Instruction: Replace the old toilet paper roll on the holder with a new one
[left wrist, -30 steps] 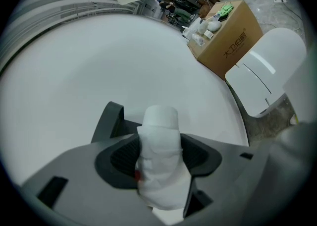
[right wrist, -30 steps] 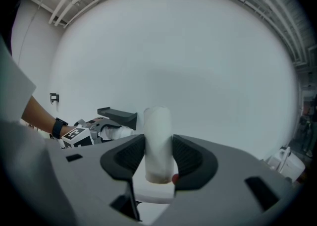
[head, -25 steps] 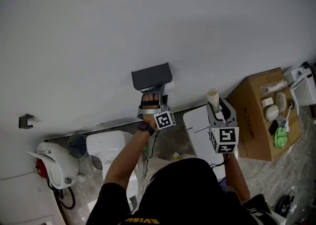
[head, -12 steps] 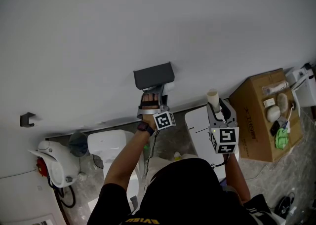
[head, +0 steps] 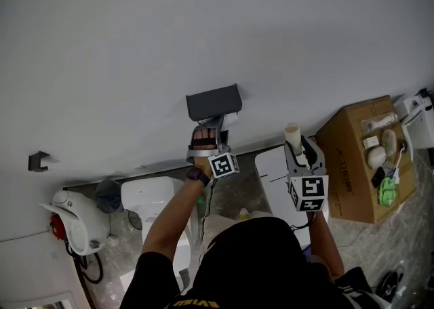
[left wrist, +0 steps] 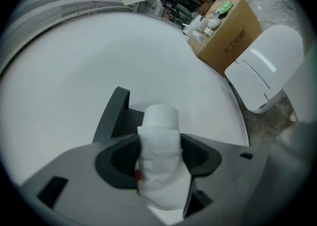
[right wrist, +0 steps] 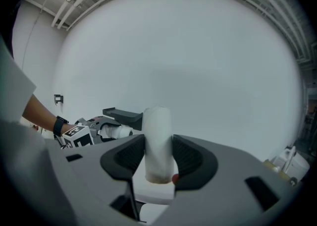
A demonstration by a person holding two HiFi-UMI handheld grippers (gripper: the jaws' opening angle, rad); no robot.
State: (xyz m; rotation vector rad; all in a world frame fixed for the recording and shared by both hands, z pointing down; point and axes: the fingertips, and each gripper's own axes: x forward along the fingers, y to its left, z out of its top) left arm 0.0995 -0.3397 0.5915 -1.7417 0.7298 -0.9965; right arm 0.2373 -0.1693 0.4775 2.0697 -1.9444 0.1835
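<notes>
A dark grey holder (head: 213, 103) juts from the white wall. Just below it my left gripper (head: 214, 125) is shut on a crumpled white toilet paper roll (left wrist: 159, 160). In the left gripper view the left gripper (left wrist: 159, 151) points the roll's far end at the holder (left wrist: 115, 117), and I cannot tell whether they touch. To the right, my right gripper (head: 294, 145) is shut on a slim off-white roll (head: 292, 134) held upright, apart from the wall. In the right gripper view the slim roll (right wrist: 157, 143) stands between the right gripper's (right wrist: 158, 156) pads, with the holder (right wrist: 124, 116) off to the left.
Below the wall stand a white toilet (head: 150, 199), a white lidded bin (head: 277, 177) and a cardboard box (head: 352, 165) with small items on top. A white appliance (head: 68, 223) sits at the far left. A small black hook (head: 37, 160) is on the wall.
Only the head view has drifted slightly. Both grippers keep their places and their grips.
</notes>
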